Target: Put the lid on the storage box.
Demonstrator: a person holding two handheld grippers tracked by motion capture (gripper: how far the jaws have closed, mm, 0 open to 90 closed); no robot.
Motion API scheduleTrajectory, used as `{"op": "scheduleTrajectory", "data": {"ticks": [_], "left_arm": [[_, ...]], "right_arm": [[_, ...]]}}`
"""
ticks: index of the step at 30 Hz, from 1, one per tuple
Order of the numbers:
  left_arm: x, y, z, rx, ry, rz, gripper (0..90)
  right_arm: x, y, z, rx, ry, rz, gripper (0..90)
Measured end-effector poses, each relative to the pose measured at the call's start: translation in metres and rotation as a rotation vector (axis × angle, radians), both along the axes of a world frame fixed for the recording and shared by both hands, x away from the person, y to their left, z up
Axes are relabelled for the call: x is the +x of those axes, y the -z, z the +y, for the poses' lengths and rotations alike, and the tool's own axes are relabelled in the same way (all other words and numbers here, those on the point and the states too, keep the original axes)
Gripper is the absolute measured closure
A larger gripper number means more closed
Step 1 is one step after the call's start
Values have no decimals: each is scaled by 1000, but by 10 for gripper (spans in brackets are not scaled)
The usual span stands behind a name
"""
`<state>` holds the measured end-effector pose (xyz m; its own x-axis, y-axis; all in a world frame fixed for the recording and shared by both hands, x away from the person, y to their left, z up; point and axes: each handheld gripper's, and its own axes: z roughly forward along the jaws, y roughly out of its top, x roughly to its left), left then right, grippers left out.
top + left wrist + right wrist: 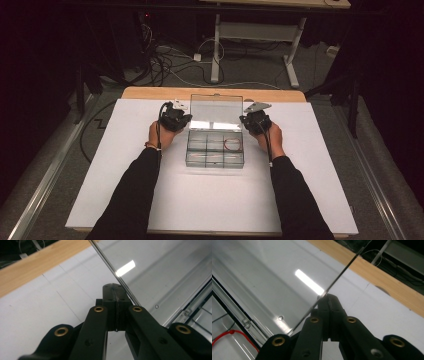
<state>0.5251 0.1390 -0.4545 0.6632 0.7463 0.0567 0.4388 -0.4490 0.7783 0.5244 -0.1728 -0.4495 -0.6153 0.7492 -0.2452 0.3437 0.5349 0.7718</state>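
We judge the work midway: the clear box (215, 149) sits at the centre of the white surface (150, 200), its lid (216, 111) standing up at the box's 12 o'clock side. Our left hand-held gripper (115, 291) has its jaws pressed together at the lid's left edge, and our right hand-held gripper (328, 300) likewise at the right edge; whether either clamps the lid we cannot tell. Swinging the lid is left. A red band (233, 145) lies in one right compartment. Nothing blocks the way.
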Motion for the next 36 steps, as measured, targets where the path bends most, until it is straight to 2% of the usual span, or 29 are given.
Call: {"op": "scheduleTrajectory", "data": {"ticks": [12,21,25,30,36], "left_arm": [[-7,-15,-3,36,-3,-71,878],[-10,-26,-5,43,-3,-108,878],[-13,-32,-6,40,-4,-121,878],[-18,-41,-5,41,-4,-140,878],[-21,-49,-6,70,-13,-165,878]], "right_arm": [[-8,-14,-1,51,15,-49,900],[-14,-25,0,49,-3,-101,900],[-17,-30,0,70,1,-116,900],[-22,-38,1,72,8,-127,900],[-27,-44,2,76,16,-145,900]]}}
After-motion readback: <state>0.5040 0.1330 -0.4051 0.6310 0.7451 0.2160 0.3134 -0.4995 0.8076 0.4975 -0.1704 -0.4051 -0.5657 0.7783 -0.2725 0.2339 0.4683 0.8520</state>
